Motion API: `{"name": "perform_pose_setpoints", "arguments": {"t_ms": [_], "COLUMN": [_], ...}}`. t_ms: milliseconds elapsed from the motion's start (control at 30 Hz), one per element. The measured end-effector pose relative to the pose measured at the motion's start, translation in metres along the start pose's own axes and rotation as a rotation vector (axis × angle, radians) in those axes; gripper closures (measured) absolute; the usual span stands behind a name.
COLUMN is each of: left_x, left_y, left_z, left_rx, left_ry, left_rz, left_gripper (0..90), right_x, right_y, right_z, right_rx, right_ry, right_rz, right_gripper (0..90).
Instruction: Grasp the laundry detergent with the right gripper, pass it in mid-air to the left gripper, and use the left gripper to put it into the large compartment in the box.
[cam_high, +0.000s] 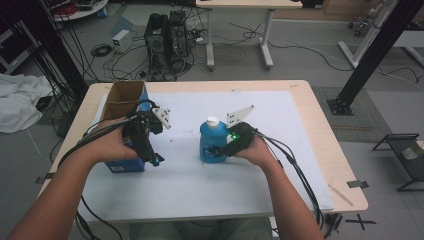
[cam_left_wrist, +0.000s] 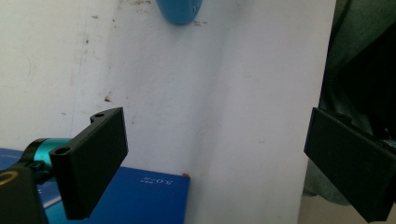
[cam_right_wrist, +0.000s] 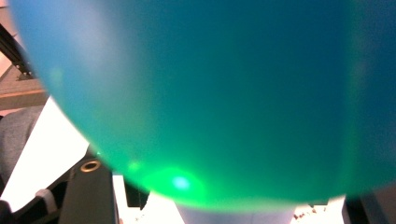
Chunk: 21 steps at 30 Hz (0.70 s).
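Table (cam_high: 320, 150) covered by white sheet (cam_high: 200, 185); beyond it, floor with computer tower (cam_high: 165, 40) and cables.

Open cardboard box (cam_high: 122, 100), blue sides, at sheet's left edge; inside in shadow, contents cannot tell.

Blue bottle (cam_high: 210, 142), white cap, upright mid-sheet, well apart from box.

Left gripper (cam_high: 156, 161) just in front of box, jaws wide apart, nothing between.

Right gripper (cam_high: 214, 149) against bottle's lower body, jaws either side; firm clamp cannot tell, bottle blurs its view.

The left gripper (cam_left_wrist: 215, 163) hangs over the white sheet (cam_left_wrist: 210, 93), its two black jaws set wide apart with nothing between them; the blue bottle (cam_left_wrist: 180, 10) sits on the sheet beyond; a blue box (cam_left_wrist: 149, 198) lies on the sheet's near edge, below the left-hand jaw.
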<state>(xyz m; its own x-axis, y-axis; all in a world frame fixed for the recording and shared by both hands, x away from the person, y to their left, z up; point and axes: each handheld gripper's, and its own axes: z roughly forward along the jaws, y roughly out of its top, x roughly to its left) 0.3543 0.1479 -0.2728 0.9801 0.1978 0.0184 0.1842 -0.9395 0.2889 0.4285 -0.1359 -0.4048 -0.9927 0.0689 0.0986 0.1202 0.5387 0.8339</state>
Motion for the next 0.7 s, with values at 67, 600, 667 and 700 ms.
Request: {"name": "perform_pose_setpoints", "arguments": {"t_ms": [67, 600, 667, 700], "left_x": [0.0010, 0.0036, 0.0036, 0.0033], "left_y": [0.0003, -0.0006, -0.0001, 0.0001], "left_z": [-0.0006, 0.0011, 0.0015, 0.0015], "left_rx": [0.009, 0.013, 0.011, 0.008], "left_ry": [0.001, -0.011, -0.004, -0.003], "left_rz": [0.010, 0.005, 0.003, -0.001], "left_gripper": [6.1, 6.1, 6.1, 6.1], "right_x": [0.0001, -0.0021, -0.0026, -0.0032], "right_y": [0.0001, -0.0031, -0.0035, -0.0036], "right_z": [-0.0002, 0.0026, 0.0028, 0.0025], "right_rx": [0.006, -0.005, -0.013, -0.010], "right_ry": [0.000, 0.020, 0.027, 0.032], "right_rz": [0.000, 0.017, 0.012, 0.008], "right_gripper": [33.3, 38.1, 38.8, 39.1]}}
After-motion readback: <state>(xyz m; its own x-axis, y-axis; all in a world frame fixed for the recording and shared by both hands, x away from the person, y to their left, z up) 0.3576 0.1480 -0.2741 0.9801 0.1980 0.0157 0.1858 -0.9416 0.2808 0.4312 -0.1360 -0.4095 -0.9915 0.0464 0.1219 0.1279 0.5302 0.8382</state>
